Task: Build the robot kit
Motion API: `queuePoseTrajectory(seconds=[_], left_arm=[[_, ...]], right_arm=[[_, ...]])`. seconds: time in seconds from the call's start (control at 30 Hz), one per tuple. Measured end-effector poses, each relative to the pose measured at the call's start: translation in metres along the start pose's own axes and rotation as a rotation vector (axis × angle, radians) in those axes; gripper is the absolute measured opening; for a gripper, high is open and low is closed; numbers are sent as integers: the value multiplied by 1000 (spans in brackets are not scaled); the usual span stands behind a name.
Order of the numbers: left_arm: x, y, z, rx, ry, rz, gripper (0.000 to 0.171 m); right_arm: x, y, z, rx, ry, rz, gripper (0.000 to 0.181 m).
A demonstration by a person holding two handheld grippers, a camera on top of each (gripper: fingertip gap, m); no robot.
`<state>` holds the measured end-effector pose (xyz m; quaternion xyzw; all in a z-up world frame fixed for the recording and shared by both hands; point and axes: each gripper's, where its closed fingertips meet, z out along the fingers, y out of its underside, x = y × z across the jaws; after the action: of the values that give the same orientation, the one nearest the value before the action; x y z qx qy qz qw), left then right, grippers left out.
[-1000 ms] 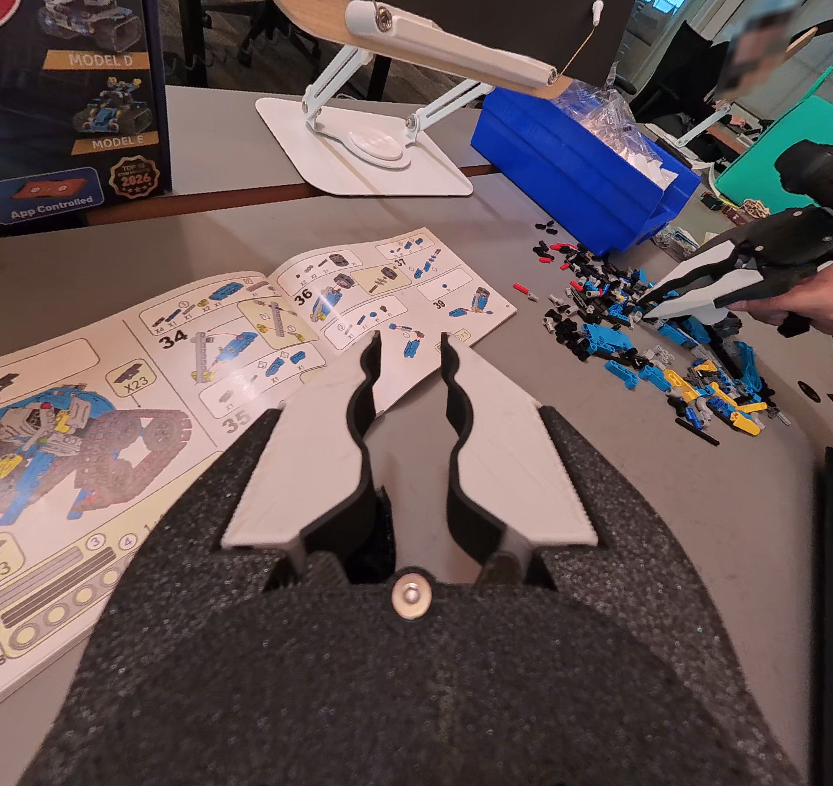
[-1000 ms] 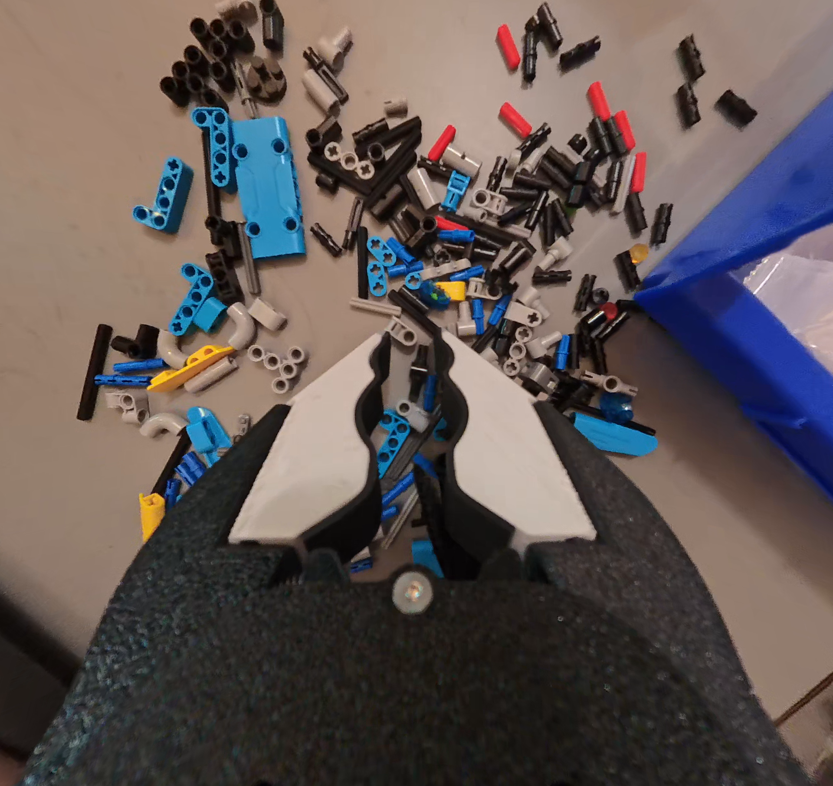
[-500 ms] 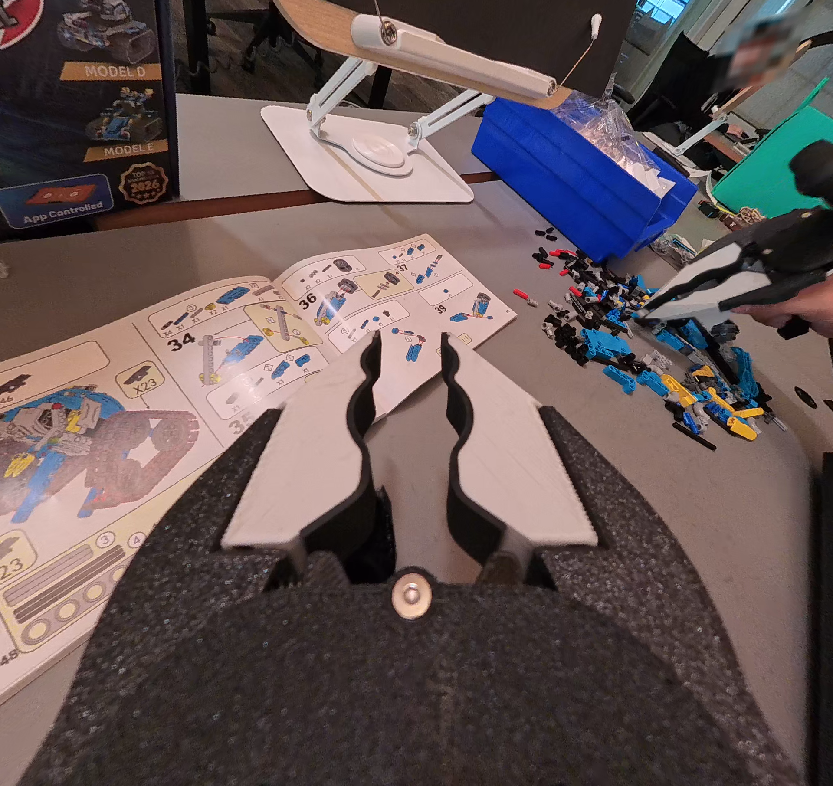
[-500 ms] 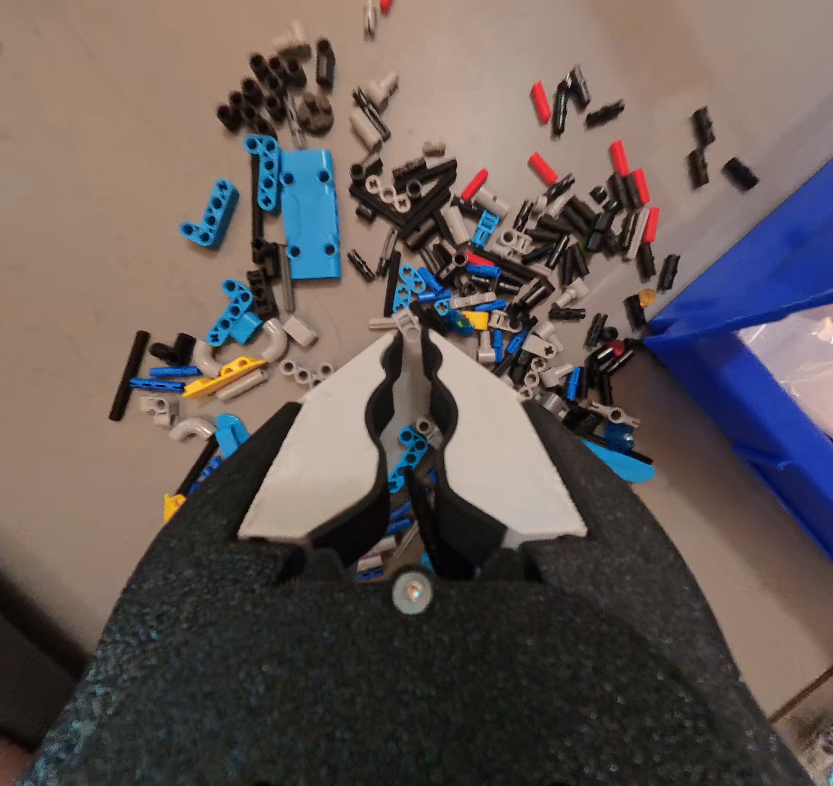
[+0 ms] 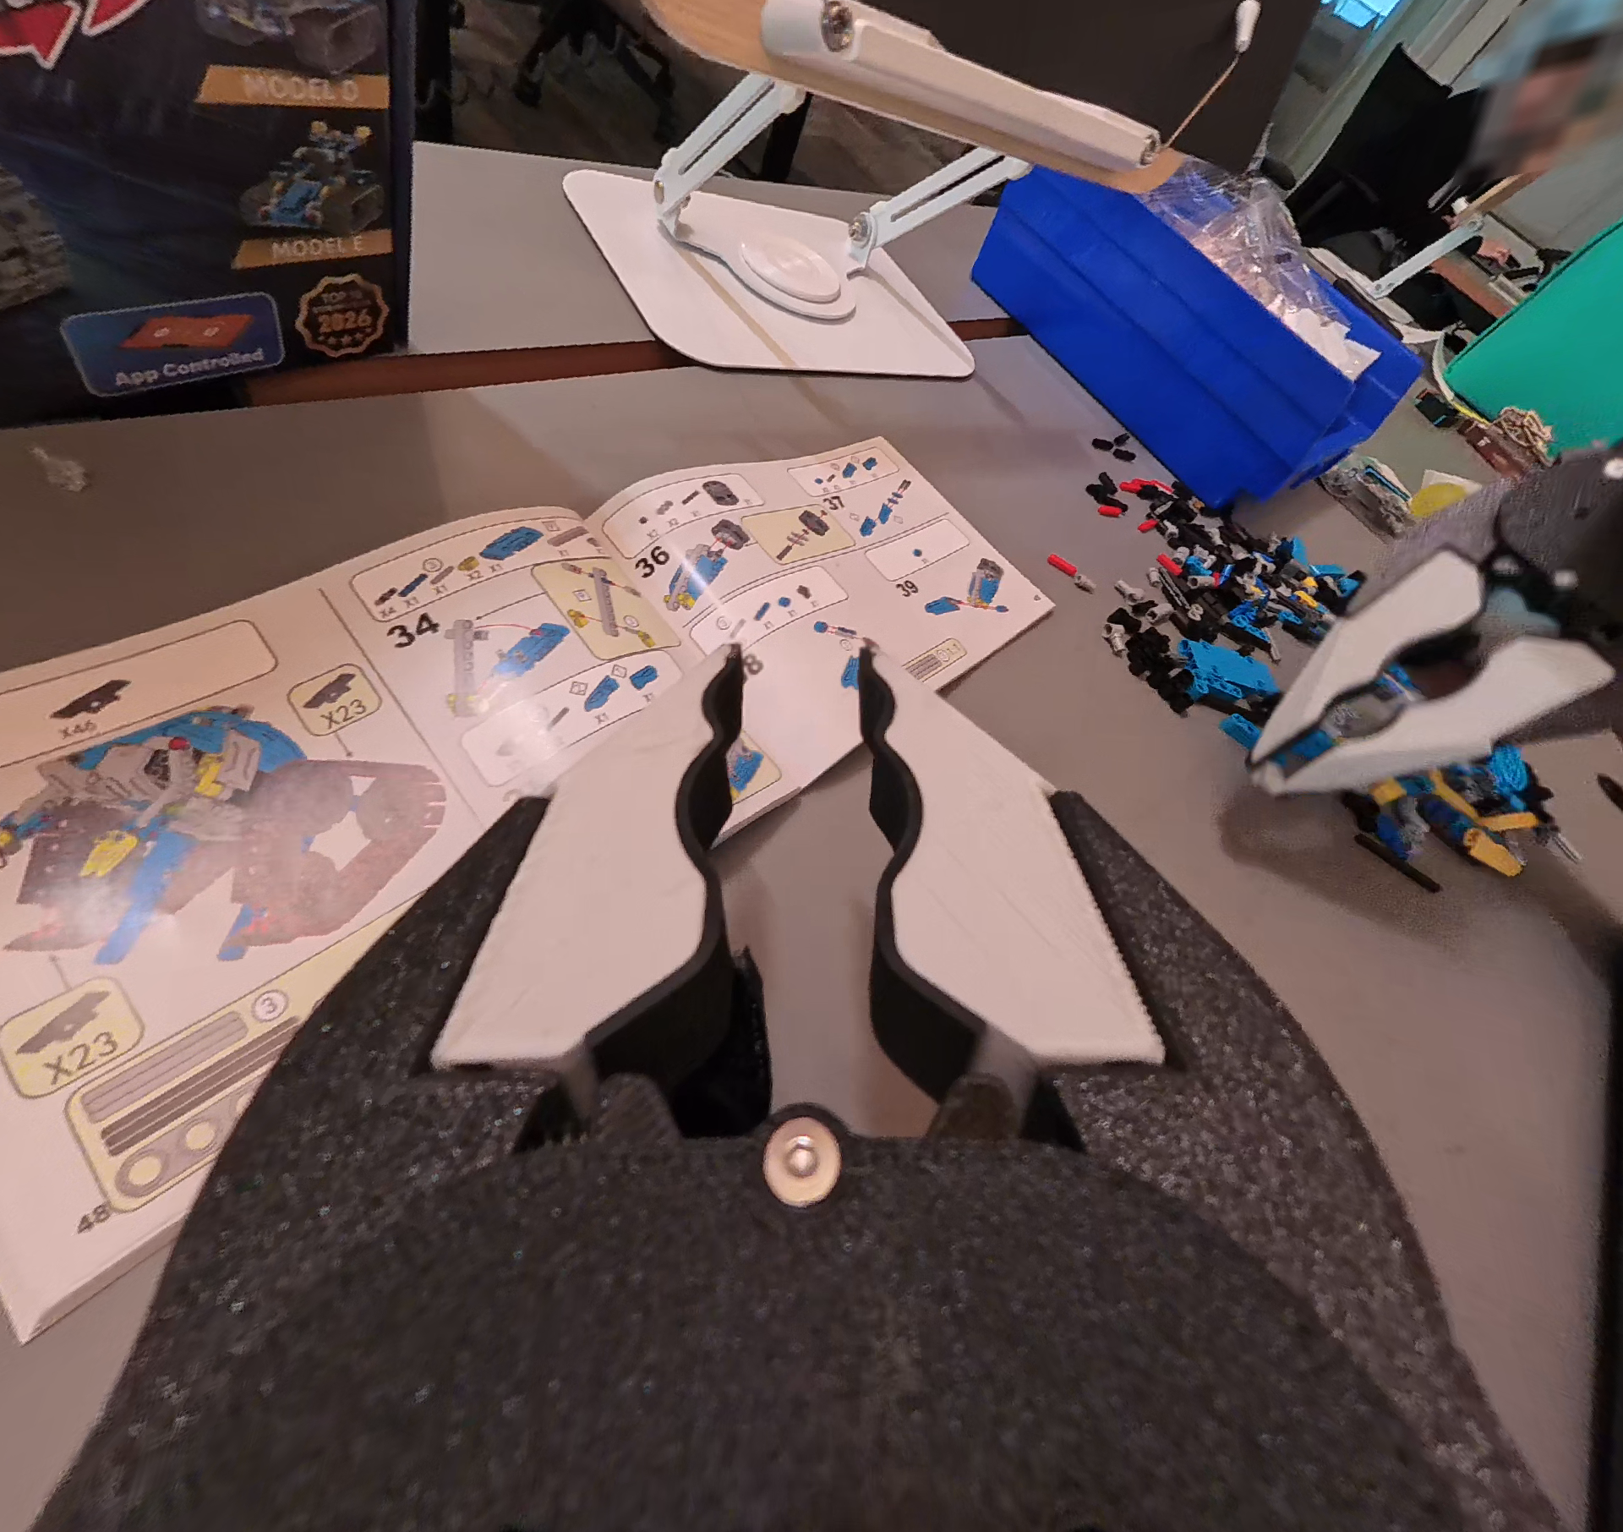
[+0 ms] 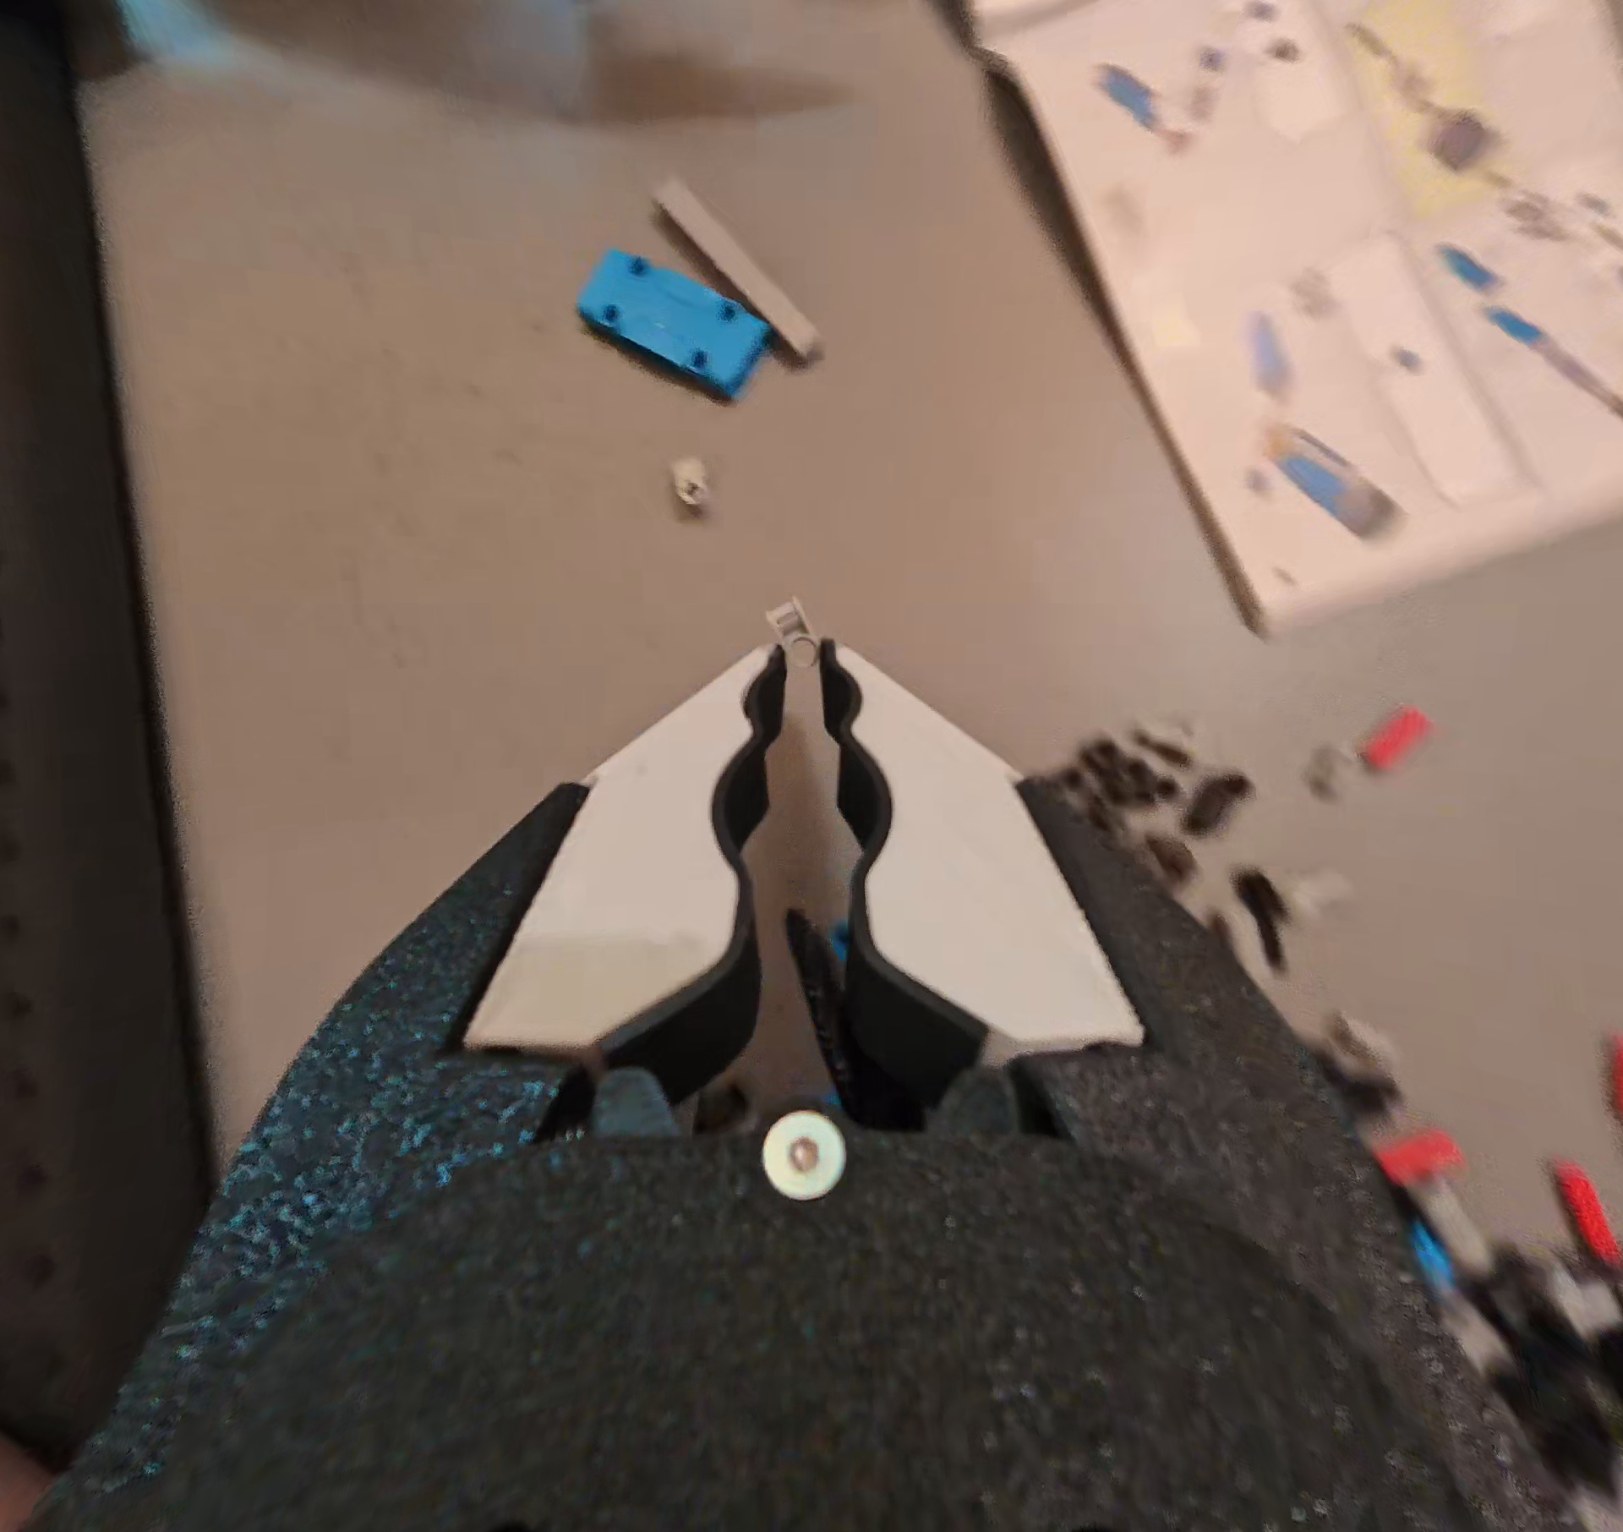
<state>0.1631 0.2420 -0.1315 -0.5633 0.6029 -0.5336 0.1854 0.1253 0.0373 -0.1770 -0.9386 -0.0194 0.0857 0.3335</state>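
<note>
Right gripper [image 6: 801, 655] pinches a small light-grey connector piece [image 6: 795, 631] at its fingertips, piece poking out toward 12 o'clock, above bare bench [image 6: 395, 524]. Blue plate [image 6: 672, 321] lies flat at 11 o'clock, grey beam [image 6: 738, 273] touching its far edge, tiny grey bush [image 6: 691, 480] between plate and gripper. Left gripper [image 5: 795, 664] empty, fingers parted over the instruction booklet [image 5: 527, 629].
</note>
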Motion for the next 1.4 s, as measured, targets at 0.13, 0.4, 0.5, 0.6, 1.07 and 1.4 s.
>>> queuePoseTrajectory(seconds=[0.13, 0.4, 0.5, 0.6, 1.07, 1.4], left_arm=[[-3, 3, 1, -10, -8, -12, 25], [-1, 6, 4, -28, -18, 20, 25], [-1, 7, 4, -33, -21, 24, 25], [-1, 7, 4, -31, -20, 21, 25], [0, 3, 1, -19, -18, 25, 25], [3, 4, 3, -20, 0, 14, 25]], right_arm=[[-35, -10, 39, -60, -108, -83, 8], [-45, -5, 49, -109, -127, -107, 8], [-43, -2, 50, -116, -124, -101, 8], [-44, -1, 50, -116, -130, -99, 8], [22, -4, -38, 205, 38, 77, 9], [52, 41, -89, 317, 117, 277, 8]])
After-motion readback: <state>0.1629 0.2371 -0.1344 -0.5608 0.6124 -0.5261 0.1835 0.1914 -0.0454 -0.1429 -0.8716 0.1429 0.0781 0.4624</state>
